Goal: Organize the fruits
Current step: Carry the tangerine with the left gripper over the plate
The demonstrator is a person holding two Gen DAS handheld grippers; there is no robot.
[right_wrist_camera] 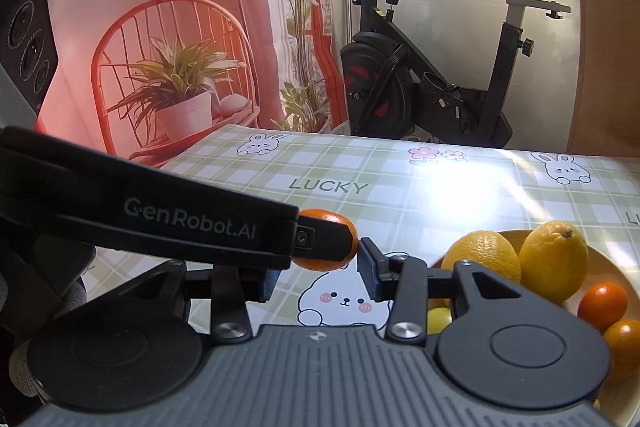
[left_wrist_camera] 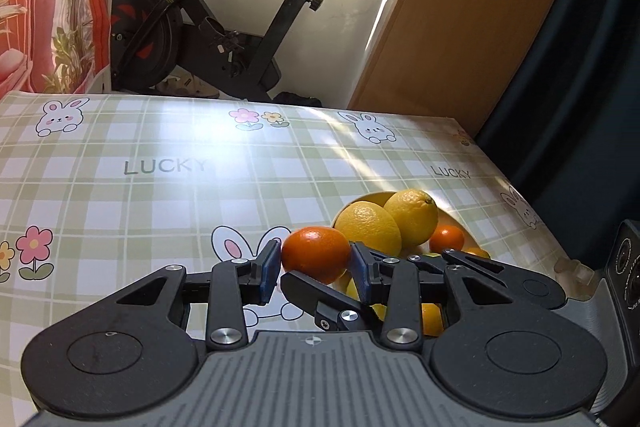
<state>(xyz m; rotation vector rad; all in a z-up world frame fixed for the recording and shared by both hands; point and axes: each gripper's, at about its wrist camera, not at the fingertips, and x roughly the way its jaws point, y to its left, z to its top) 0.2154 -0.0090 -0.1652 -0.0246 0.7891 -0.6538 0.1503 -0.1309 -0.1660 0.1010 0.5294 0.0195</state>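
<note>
A tangerine [left_wrist_camera: 316, 251] hangs above the plaid tablecloth, just left of a yellow bowl [left_wrist_camera: 360, 197]. My left gripper [left_wrist_camera: 316, 263] is shut on it, one blue pad on each side. My right gripper [right_wrist_camera: 320, 259] comes in from the right, and its right fingertip [right_wrist_camera: 366, 249] presses the same tangerine [right_wrist_camera: 326, 215]. Its left fingertip is hidden behind the left gripper's strapped body [right_wrist_camera: 192, 223]. One right finger [left_wrist_camera: 320, 301] lies under the fruit in the left wrist view. The bowl [right_wrist_camera: 608, 259] holds two lemons [right_wrist_camera: 480, 259] [right_wrist_camera: 554, 259] and small tangerines [right_wrist_camera: 602, 301].
The tablecloth [left_wrist_camera: 160, 187] stretches left and back to the far edge. An exercise bike [left_wrist_camera: 208, 39] stands beyond that edge. A wooden panel [left_wrist_camera: 460, 27] and a dark curtain [left_wrist_camera: 580, 87] are at the right. A small clear object [left_wrist_camera: 576, 273] lies near the right table edge.
</note>
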